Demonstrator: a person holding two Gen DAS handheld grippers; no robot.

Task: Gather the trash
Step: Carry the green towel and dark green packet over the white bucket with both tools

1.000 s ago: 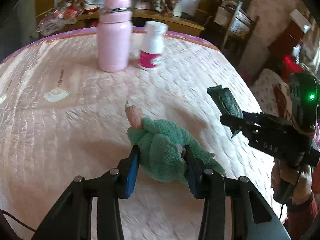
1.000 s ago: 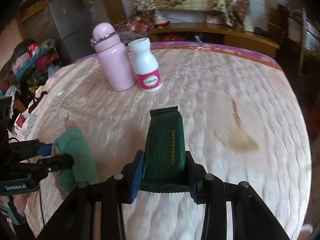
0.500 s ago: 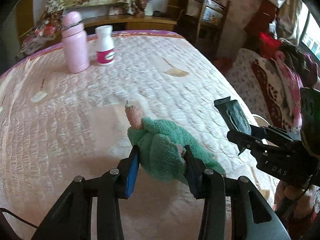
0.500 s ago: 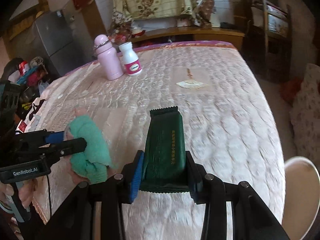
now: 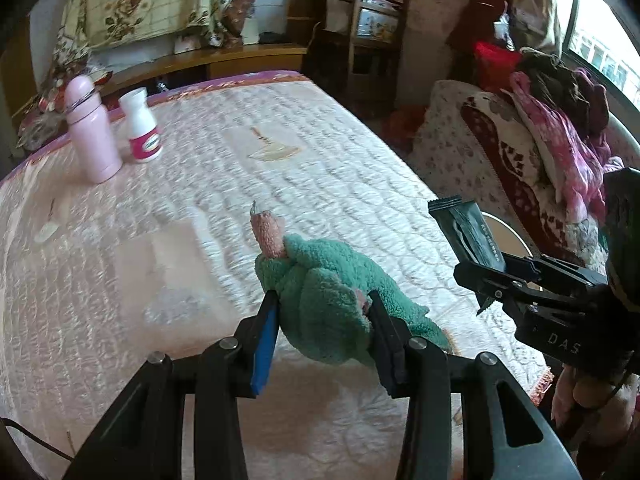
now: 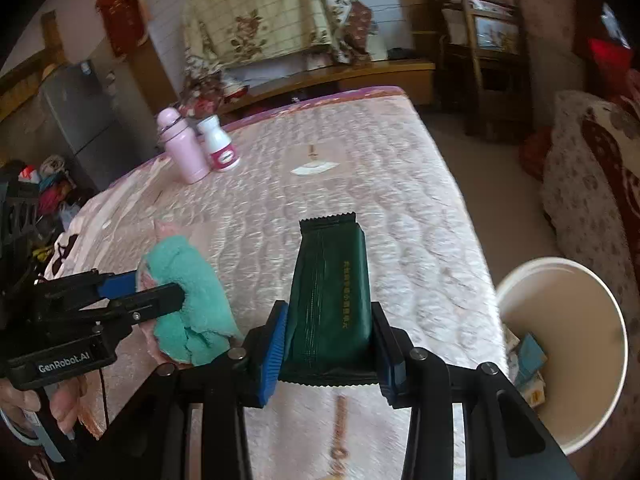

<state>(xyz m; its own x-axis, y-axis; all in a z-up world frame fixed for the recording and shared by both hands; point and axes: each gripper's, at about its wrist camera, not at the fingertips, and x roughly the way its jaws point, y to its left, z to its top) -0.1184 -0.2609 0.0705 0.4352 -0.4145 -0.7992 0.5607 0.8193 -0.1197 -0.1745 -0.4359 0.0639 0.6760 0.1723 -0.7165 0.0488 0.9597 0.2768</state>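
A: Surface was a quilted pink bedspread (image 6: 360,184).
B: Grips?
A: Left gripper (image 5: 324,320) clamped a fuzzy teal cloth (image 5: 324,296). Right gripper (image 6: 330,340) pinched a glossy dark-green wrapper (image 6: 332,292), crimped ends.
B: Bin?
A: Round white bucket (image 6: 600,364) beside the bed.

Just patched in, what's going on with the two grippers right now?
A person is clearing trash off the quilted bed. The left gripper is shut on a crumpled green fuzzy cloth, and the right gripper is shut on a dark green snack packet. Both are held above the bed's near corner. A white bucket stands on the floor beside the bed, to the right, with some scraps already inside. A pink bottle and a white pill bottle stand at the far end.
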